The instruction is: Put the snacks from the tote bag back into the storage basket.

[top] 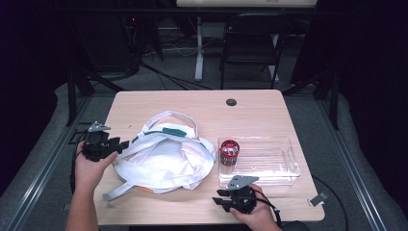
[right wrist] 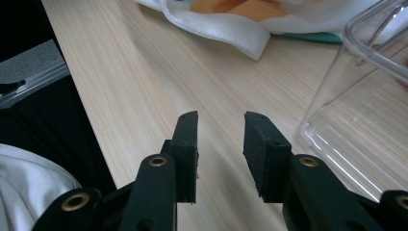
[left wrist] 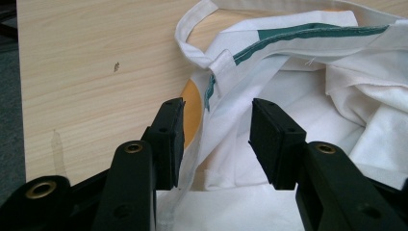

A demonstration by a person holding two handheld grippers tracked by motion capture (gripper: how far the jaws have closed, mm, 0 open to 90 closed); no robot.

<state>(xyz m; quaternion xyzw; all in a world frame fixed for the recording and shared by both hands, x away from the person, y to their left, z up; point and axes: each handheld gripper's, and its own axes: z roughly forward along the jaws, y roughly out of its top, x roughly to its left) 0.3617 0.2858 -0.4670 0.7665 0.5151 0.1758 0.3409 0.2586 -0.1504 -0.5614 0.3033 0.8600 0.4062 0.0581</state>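
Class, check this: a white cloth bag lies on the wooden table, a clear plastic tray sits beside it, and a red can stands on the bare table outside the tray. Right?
Not quite. The red can stands inside the clear plastic tray, at its end nearest the white cloth bag, as the high view shows. The rest holds.

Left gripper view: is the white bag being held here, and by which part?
Not held. The left gripper stands open around the white bag's edge, pads clear of the cloth. The right gripper is open over bare table.

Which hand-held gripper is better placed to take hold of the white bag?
Left. The left hand-held gripper stands open at the white bag, cloth between its jaws; the right hand-held gripper faces bare table.
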